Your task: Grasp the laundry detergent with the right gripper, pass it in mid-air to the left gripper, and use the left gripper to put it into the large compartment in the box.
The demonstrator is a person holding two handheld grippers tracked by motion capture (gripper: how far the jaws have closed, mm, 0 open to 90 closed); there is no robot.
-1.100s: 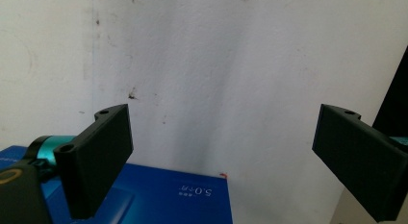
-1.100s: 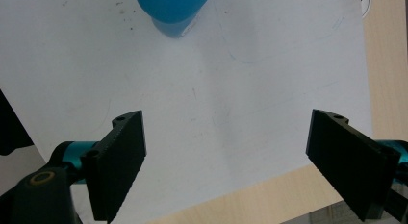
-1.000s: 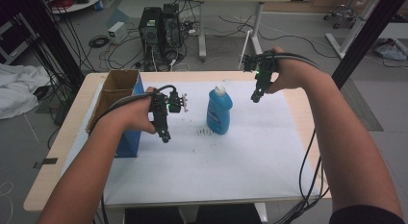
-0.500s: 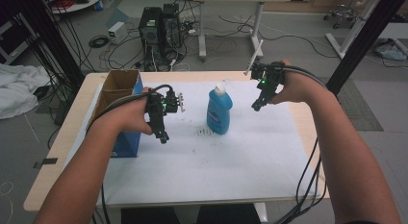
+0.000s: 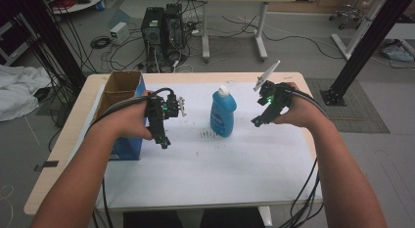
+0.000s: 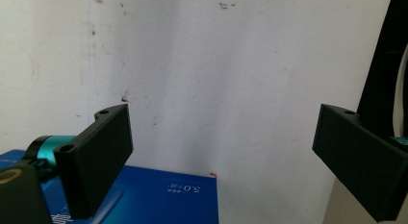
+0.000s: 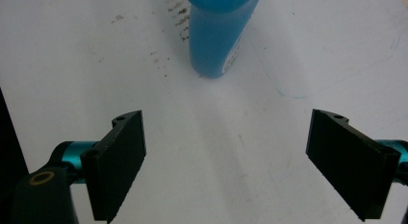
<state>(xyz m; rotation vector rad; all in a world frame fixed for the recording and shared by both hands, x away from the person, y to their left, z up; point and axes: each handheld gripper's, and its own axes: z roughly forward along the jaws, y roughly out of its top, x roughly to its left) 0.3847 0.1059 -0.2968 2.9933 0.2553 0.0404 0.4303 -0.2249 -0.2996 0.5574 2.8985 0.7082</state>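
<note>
My right gripper (image 5: pixel 259 119): it is in my right hand, near the right edge of the table (image 5: pixel 205 189). Its jaws are wide apart and hold nothing.
My left gripper (image 5: pixel 162 140): it is near the left edge, just beside the box. Its jaws are wide apart too, and empty.
Bottle (image 5: pixel 222 113): the blue bottle stands up straight, about in the middle of the table, toward the far edge. Its white cap is on top.
Which way it lies: in the right gripper view the bottle (image 7: pixel 219 34) is straight ahead of my open jaws, apart from them, with bare table in between.
Which hand is nearer: I think my right one, a little. It also points at the bottle.
Long way of the bottle: up and down, so I would grab it from the side.
Room to move: bare white table lies around the bottle, with some dark specks (image 5: pixel 208 135) beside its foot.
Box (image 5: pixel 120 115): a blue cardboard box, open on top, sits at the left edge, well apart from the bottle.
</note>
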